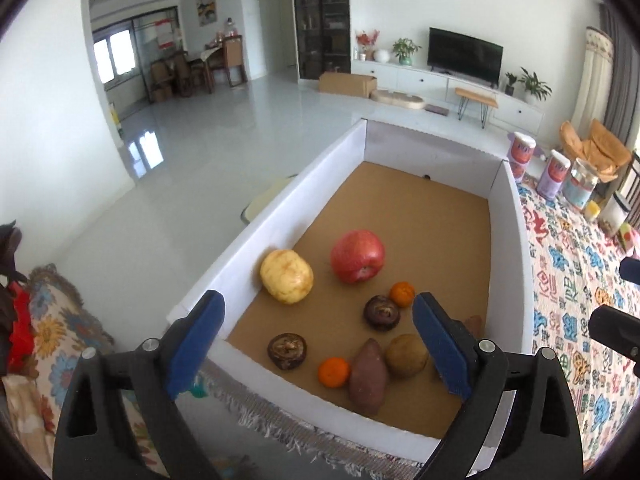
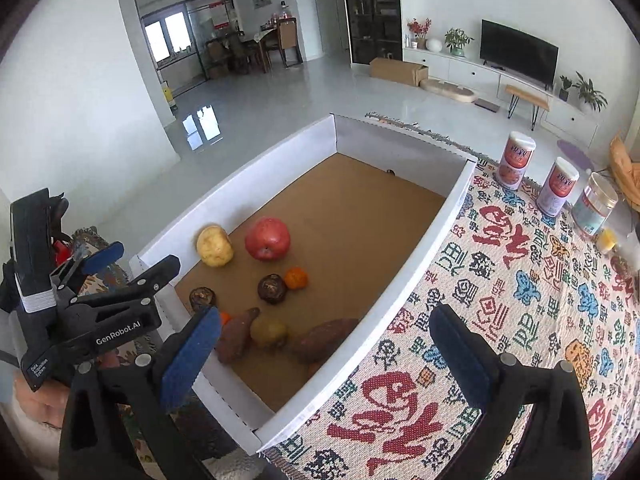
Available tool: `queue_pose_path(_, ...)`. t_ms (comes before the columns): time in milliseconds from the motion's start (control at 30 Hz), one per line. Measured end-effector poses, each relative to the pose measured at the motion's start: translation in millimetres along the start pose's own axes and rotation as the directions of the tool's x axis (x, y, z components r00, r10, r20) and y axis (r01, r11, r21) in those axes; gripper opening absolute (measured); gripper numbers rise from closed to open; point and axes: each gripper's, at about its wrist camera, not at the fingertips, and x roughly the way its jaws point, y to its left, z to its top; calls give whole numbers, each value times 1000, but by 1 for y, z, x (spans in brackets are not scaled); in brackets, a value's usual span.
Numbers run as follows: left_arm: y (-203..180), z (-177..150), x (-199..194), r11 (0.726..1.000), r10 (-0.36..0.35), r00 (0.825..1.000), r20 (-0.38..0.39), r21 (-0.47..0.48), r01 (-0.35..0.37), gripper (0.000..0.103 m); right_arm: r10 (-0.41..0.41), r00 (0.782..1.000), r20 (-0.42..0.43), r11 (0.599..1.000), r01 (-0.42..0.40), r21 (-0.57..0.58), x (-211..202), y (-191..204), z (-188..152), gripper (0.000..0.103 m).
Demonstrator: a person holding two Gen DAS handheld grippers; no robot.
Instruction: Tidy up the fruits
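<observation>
Both tools hover empty, jaws apart: the left tool (image 1: 316,340) above the near end of the white-walled cardboard tray (image 1: 280,216), where the red apple (image 1: 357,256) and smaller produce lie loose; the right tool (image 2: 324,348) waits over the patterned woven cloth (image 2: 520,280) on the worktop.

Glossy floor (image 1: 208,128), wall television (image 1: 464,54)

Left tool (image 1: 316,344) gapes, empty, above fruit in the box (image 1: 280,216).
</observation>
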Motion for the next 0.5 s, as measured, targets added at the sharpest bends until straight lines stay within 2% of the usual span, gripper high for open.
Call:
queue_pose_path(67,0,-1,-3,1000,0,1000,0,-8,0,96,-26,1000,-12,1000,26,-12,-2,2,-11,103)
queue_pose_path(167,2,-2,-8,1000,6,1000,-14,-23,-7,96,-9,1000,-26,1000,9,4,-3,7,-19,103)
queue_pose_path(300,-2,-3,-14,999,46,999,-20,26,-45,96,-4,999,-45,1000,4,4,-3,15,-21,103)
queue_pose_path(433,1,-5,-16,996,86,995,-54,30,-85,96,-8,998,-58,1000,8,-1,-2,25,-20,103)
queue_pose_path(500,3,-5,-16,996,79,995,-68,33,-77,96,-7,998,-64,1000,7,1,-2,29,-21,103)
